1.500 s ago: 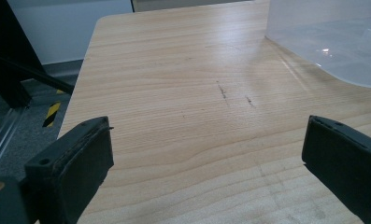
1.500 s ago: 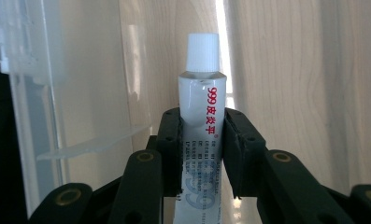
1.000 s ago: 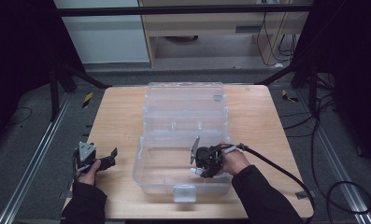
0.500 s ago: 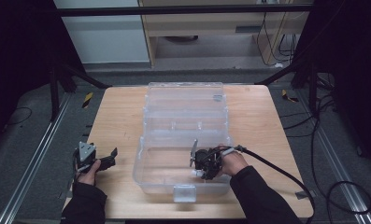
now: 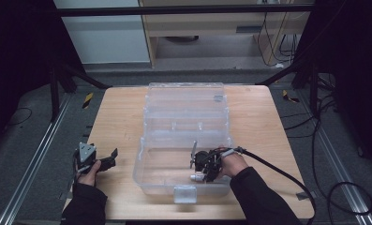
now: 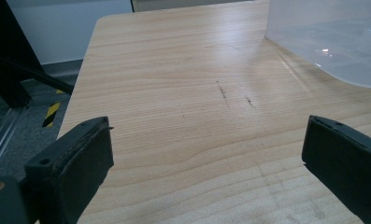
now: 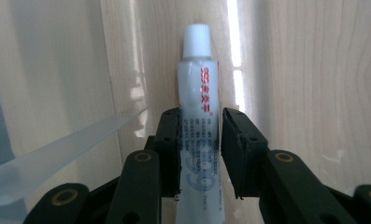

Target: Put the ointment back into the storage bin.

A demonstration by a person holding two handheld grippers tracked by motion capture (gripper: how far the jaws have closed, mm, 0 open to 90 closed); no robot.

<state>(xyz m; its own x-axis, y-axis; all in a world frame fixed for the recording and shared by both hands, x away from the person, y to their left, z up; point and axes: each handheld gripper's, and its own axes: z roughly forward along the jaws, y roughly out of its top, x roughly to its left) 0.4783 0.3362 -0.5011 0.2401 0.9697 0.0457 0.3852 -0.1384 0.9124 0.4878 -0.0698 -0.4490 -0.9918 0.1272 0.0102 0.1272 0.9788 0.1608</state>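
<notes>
Right gripper (image 7: 199,140): we see its jaws clamped on a white-capped tube (image 7: 199,107) inside the clear plastic box (image 5: 183,140).
Left gripper (image 6: 206,163): we see it spread wide over the wooden table (image 6: 174,93).

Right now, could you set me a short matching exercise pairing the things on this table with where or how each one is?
Things:
1. left gripper
2. right gripper
3. tube
4. clear box

States:
A. lid open, in the middle of the table
B. white cap, held between two jaws
C. jaws open over bare wood
D. shut on something, inside the box

Pairs: 1-C, 2-D, 3-B, 4-A
</notes>
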